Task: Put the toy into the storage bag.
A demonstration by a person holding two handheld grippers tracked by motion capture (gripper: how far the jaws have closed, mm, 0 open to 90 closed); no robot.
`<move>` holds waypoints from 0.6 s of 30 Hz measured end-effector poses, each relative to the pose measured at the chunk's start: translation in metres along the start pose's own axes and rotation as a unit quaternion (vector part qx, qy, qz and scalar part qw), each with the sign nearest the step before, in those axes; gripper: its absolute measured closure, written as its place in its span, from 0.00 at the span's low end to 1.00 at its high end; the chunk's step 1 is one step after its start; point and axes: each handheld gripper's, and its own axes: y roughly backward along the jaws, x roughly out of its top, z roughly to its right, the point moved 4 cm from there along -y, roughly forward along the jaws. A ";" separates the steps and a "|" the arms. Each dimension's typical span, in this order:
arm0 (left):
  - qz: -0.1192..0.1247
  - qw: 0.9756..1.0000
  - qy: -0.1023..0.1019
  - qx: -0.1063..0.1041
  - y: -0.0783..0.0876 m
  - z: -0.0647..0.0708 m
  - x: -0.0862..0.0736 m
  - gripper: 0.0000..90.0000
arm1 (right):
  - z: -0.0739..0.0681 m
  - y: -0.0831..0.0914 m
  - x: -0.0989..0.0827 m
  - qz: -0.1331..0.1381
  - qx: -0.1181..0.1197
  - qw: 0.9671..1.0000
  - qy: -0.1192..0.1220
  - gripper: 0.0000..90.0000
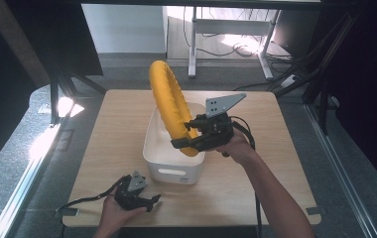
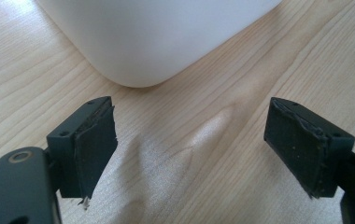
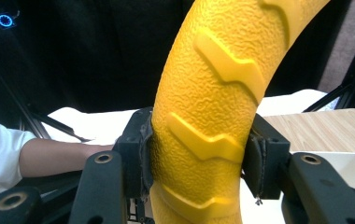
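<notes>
The left tool (image 1: 149, 201) rests on the bench (image 1: 276, 168), jaws wide apart and empty, the white bin (image 1: 169, 158) just ahead of it. The right tool (image 1: 191, 135) is clamped on the yellow ridged ring (image 1: 169, 99), held upright over the bin. Gripped low, the ring may pivot or slip out.

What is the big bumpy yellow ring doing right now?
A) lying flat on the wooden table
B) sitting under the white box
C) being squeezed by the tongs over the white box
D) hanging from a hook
C: the right tongs are shut on the bumpy yellow rubber ring, holding it upright over the white plastic box, while the left tongs sit open by the box.
</notes>
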 end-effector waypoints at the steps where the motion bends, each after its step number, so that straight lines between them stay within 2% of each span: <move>1: 0.000 1.000 0.000 0.000 0.000 0.000 0.000 0.19 | 0.000 -0.001 0.000 -0.001 0.001 1.000 0.000 0.56; 18: -0.002 1.000 -0.001 -0.001 -0.001 0.000 -0.001 0.19 | 0.006 -0.007 -0.013 -0.016 0.021 1.000 -0.001 0.56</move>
